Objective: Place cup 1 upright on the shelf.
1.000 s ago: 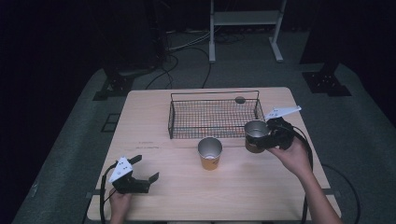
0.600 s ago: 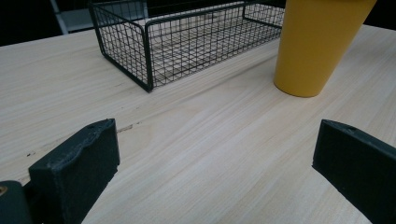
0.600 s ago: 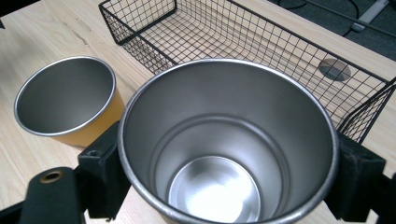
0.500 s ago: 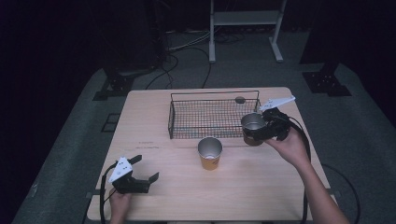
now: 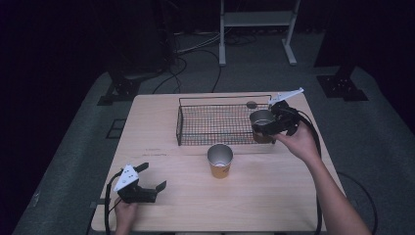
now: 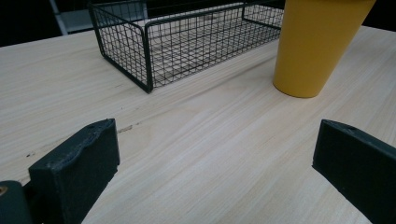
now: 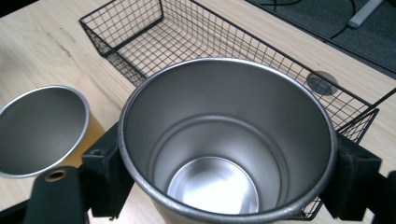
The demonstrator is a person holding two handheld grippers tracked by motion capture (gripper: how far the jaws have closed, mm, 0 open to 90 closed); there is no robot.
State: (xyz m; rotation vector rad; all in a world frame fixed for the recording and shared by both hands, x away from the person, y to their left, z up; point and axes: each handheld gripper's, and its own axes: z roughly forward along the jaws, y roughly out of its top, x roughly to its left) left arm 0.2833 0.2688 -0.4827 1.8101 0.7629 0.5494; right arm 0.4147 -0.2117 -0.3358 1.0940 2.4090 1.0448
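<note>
Gripped with the right claw (image 5: 268, 125) a steel cup (image 5: 262, 118), pads pressed on opposite sides of its wall just under the rim; had just been squeezing a little tighter on it. Held that cup upright, mouth up, and apparently lifted off the table (image 5: 274, 196), at the right end of the wire basket (image 5: 179, 122), by its near corner. Could not tell whether it hung over the basket's floor or just outside the wall.

Judged the job, cups into the basket, as barely under way: first cup picked up and carried to the basket but not yet set inside. Left to do: lowering it in, letting go, then fetching the second one.

Looked into the held cup from the right gripper view: bare shiny bottom, nothing in it. Saw nothing in the basket either, only wood grain through the mesh.

Found the yellow cup (image 5: 219, 159) standing upright on the table just in front of the basket, apart from it, steel-lined and empty too.

Kept the left claw (image 5: 152, 177) low at the near left corner of the table, jaws spread wide with nothing between them, well apart from both cups.
</note>
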